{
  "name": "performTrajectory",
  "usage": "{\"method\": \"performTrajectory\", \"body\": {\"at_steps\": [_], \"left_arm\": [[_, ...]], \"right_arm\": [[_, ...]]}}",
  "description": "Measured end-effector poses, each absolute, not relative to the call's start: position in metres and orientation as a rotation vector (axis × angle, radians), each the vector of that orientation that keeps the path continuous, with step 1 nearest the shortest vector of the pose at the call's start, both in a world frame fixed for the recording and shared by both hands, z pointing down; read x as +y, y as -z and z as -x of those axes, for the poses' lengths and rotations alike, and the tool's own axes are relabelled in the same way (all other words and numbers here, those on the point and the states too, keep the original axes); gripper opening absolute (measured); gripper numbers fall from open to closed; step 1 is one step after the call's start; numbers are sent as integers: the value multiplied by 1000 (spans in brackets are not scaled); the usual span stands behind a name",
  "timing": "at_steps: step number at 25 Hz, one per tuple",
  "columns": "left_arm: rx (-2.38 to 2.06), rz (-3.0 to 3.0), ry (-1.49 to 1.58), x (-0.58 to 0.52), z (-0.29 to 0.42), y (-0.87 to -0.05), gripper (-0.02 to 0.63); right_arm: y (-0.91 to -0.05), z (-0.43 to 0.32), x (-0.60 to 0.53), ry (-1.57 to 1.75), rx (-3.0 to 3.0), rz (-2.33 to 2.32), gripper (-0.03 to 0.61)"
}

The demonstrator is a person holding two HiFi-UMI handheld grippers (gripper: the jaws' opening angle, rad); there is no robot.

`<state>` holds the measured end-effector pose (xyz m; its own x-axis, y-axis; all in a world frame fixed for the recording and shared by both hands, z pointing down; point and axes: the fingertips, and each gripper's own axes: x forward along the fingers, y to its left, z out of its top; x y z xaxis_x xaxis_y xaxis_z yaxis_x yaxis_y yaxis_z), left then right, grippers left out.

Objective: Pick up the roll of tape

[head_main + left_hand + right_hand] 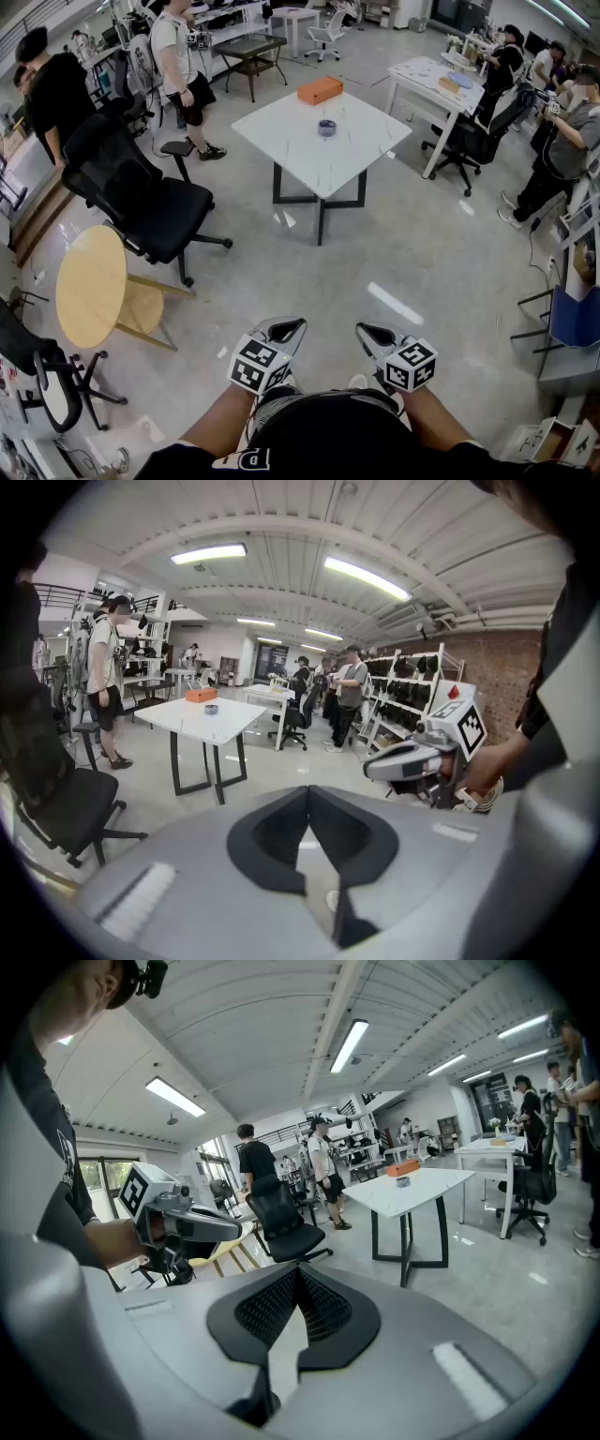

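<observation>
On the table (330, 171) ahead: roll of tape (326, 127).
Left hand-held gripper (285, 329) and right hand-held gripper (376, 334) are closed, empty, far from it.

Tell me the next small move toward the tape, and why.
Probably step forward toward the white table. The roll of tape sits on it near the orange box, well beyond both grippers. The left gripper and right gripper are held close to the body, jaws together and holding nothing.
</observation>
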<state>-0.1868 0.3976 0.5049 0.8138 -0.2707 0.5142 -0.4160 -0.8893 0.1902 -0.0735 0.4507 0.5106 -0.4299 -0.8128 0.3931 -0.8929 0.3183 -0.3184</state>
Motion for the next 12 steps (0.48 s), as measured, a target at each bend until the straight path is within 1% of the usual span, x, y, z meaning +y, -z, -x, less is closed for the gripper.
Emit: {"method": "performTrajectory", "body": {"at_steps": [12], "left_arm": [[-502, -2728, -701, 378, 195, -502, 58]], "right_arm": [[-508, 99, 435, -714, -2431, -1544, -5]]}}
